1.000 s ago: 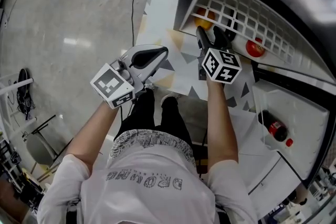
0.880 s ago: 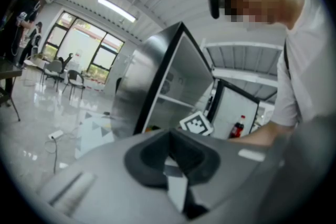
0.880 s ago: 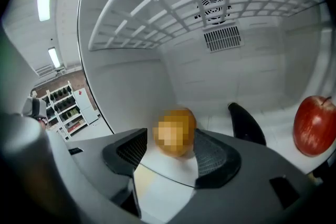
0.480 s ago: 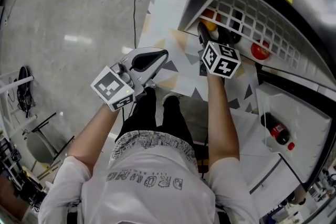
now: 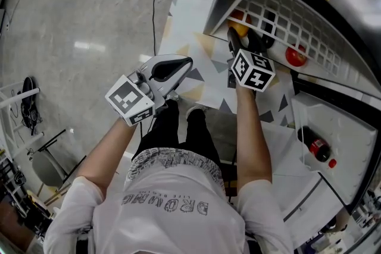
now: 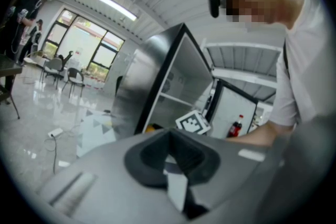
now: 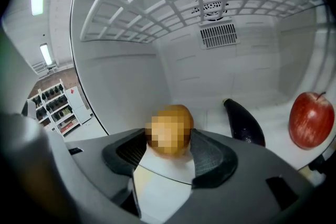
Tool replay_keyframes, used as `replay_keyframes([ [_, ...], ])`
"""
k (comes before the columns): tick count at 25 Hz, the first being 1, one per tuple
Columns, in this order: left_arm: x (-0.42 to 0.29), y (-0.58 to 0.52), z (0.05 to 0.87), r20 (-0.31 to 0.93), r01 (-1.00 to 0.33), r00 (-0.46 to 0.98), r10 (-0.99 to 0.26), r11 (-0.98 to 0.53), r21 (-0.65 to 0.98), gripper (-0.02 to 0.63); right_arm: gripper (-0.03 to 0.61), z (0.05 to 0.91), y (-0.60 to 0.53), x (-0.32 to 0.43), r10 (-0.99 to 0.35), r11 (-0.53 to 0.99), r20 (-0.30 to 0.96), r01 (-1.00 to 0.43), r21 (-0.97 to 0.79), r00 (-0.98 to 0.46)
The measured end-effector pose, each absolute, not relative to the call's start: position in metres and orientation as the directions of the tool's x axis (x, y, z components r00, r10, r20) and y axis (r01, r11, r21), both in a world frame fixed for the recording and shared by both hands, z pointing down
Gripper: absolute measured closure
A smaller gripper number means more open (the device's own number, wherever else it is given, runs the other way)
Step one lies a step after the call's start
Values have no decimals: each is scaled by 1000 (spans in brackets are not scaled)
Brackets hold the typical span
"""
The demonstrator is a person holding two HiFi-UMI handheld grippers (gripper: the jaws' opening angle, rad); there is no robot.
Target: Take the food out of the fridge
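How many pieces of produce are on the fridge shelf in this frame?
3. In the right gripper view: a yellow-orange fruit at left, between the right tool's open jaws; a dark eggplant in the middle; a red apple at right. Others may be hidden.

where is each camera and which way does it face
Head view: on the person's head, looking steeply down; both forearms, shirt, left gripper and right gripper show.
Left gripper view: on that gripper, facing the open grey fridge; shut jaws, person's right arm show.
Right gripper view: on that gripper, facing into the fridge; open jaws flank an orange round fruit.
Shared: head and right gripper views show the round red apple.
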State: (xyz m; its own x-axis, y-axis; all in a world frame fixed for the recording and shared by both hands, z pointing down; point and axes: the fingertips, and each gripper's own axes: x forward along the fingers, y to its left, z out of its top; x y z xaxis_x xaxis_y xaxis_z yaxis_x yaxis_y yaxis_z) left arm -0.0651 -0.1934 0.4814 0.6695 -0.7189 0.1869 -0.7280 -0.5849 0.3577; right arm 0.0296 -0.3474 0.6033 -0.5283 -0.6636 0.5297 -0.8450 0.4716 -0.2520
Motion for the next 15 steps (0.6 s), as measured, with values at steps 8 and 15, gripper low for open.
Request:
replay_keyframes([
  [8,-59,-192,471,176,-709,692,-700,-614,345,606,322,590,-324,50,-674,457,517,-847,-271,-528],
  [15,-49,-192,460,165,-680,724,-670,-653,333,606,324,567,-303,68,-691,444,496,-850,-283,-526],
])
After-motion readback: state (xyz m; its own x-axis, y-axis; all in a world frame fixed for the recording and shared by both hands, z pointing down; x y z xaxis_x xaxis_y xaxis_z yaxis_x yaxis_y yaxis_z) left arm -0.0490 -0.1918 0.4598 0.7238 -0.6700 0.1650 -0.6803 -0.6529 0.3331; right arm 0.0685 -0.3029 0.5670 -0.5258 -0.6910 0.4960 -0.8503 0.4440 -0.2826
